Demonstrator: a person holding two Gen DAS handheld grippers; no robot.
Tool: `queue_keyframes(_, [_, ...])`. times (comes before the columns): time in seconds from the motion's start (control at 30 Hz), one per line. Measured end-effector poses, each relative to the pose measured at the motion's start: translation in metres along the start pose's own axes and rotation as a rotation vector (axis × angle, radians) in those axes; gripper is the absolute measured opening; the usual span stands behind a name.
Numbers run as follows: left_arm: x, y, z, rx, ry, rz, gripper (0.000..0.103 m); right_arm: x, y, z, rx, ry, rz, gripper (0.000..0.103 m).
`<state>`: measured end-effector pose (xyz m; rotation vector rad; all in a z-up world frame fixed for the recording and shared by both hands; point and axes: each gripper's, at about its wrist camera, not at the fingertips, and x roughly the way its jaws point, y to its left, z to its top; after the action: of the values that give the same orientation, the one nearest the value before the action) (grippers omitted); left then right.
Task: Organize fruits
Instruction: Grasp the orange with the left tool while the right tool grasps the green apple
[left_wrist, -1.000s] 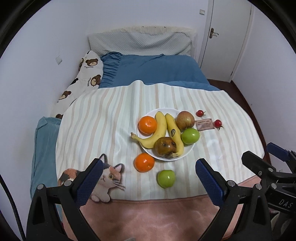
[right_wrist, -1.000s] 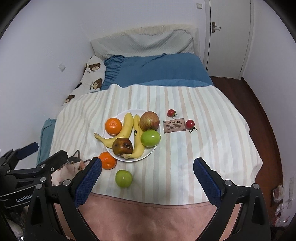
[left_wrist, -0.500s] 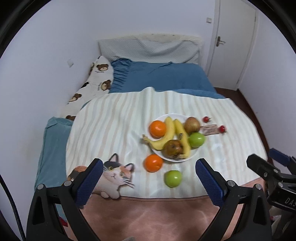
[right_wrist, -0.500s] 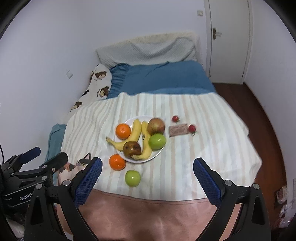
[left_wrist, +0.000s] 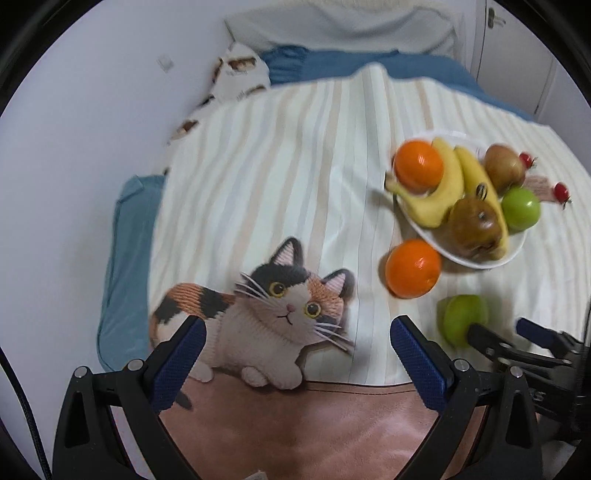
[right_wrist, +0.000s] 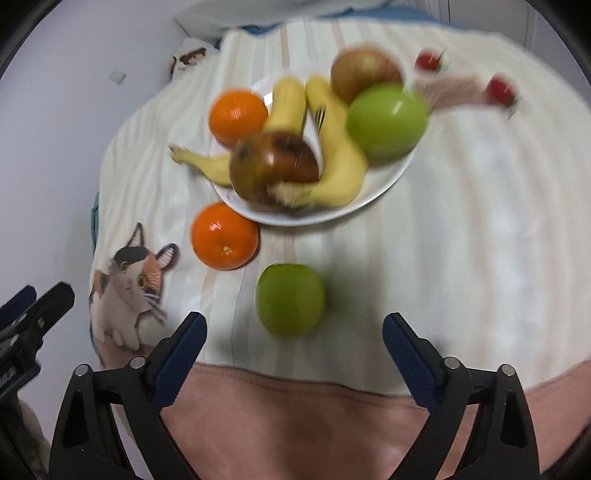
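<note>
A white plate (right_wrist: 384, 192) on the striped cloth holds two bananas (right_wrist: 332, 147), an orange, a brown pear (right_wrist: 273, 166), a reddish apple and a green apple (right_wrist: 386, 118). A loose orange (right_wrist: 224, 235) and a loose green apple (right_wrist: 290, 299) lie on the cloth in front of the plate. My right gripper (right_wrist: 293, 343) is open, its jaws just short of the loose green apple. My left gripper (left_wrist: 295, 350) is open and empty over the cat print (left_wrist: 266, 314), left of the loose orange (left_wrist: 413, 267). The plate (left_wrist: 476, 258) sits to its upper right.
Two cherry tomatoes (right_wrist: 500, 90) and a small card (right_wrist: 450, 92) lie right of the plate. A pink blanket edge (right_wrist: 332, 406) runs under both grippers. A bear-print pillow (left_wrist: 240, 74) and blue bedding (left_wrist: 332, 62) lie behind. A white wall stands to the left.
Both grippers have moved down and forward toward the cloth. The right one has closed in on the loose green apple; the left has swung left over the cat print.
</note>
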<state>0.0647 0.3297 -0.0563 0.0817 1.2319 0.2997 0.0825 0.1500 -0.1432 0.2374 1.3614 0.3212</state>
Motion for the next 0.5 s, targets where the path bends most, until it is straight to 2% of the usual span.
queue_keyframes(0.07, [0.013,-0.002,0.007,0.0,0.027,-0.016,0.102,0.021,0.004,0.003,0.009,0.019,0.0,0.086])
queue_keyframes(0.13, [0.026,-0.003,0.015,-0.01,0.053,-0.052,0.102,0.037,0.007,0.005,0.014,0.037,-0.001,0.074])
queue_keyframes(0.2, [0.036,-0.007,0.022,-0.013,0.074,-0.086,0.102,0.047,0.009,0.006,0.008,0.031,-0.028,0.067])
queue_keyframes(0.23, [0.04,-0.01,0.026,-0.011,0.084,-0.103,0.102,0.048,0.011,0.007,0.0,0.023,-0.044,0.06])
queue_keyframes(0.43, [0.062,-0.041,0.043,0.04,0.152,-0.245,0.102,0.033,0.001,-0.003,-0.002,0.013,-0.055,0.059])
queue_keyframes(0.5, [0.07,-0.056,0.047,0.082,0.159,-0.259,0.102,0.025,-0.007,-0.009,0.007,0.02,-0.061,0.059])
